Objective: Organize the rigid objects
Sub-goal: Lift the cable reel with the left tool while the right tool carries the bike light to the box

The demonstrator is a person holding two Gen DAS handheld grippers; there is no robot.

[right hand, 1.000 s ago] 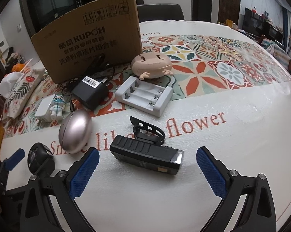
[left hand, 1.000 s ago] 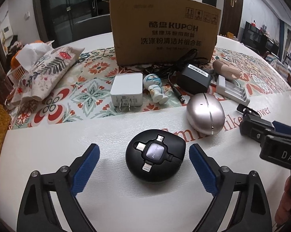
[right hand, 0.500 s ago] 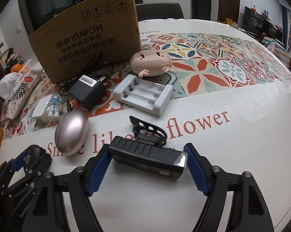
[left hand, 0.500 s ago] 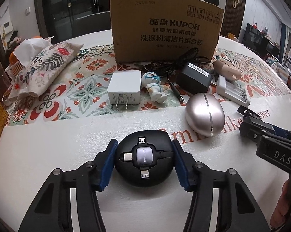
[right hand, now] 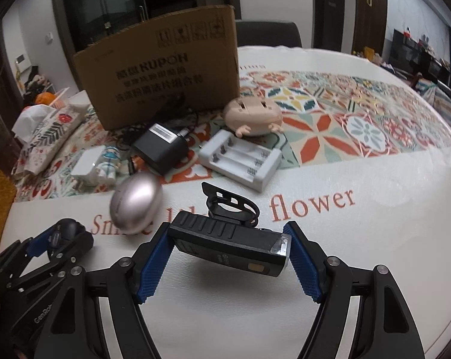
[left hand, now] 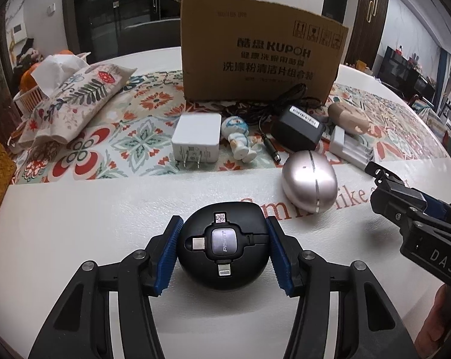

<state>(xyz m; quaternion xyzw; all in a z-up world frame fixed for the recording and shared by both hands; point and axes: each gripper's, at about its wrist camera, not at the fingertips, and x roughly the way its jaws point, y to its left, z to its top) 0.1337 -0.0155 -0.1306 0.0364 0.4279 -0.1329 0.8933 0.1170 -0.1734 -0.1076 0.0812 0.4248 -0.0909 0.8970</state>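
My left gripper (left hand: pixel 222 254) is shut on a round black cable reel (left hand: pixel 224 245) with several connector plugs on top. My right gripper (right hand: pixel 230 261) is shut on a black bike light (right hand: pixel 230 245) with a strap mount, held slightly tilted just above the table. A cardboard box (left hand: pixel 261 52) stands at the back of the table; it also shows in the right wrist view (right hand: pixel 162 68). The right gripper shows at the right edge of the left wrist view (left hand: pixel 417 221), and the left gripper shows at the lower left of the right wrist view (right hand: pixel 45 248).
On the table lie a silver egg-shaped case (left hand: pixel 309 176), a white plug adapter (left hand: pixel 195 140), a small astronaut figure (left hand: pixel 240 139), a black power adapter with cable (left hand: pixel 297 128), a white battery charger (right hand: pixel 240 160), a beige toy (right hand: pixel 252 115) and a floral tissue pouch (left hand: pixel 72 101).
Both grippers have closed from wide open onto their objects: the left on the cable reel, the right on the bike light, which now looks slightly raised and tilted.
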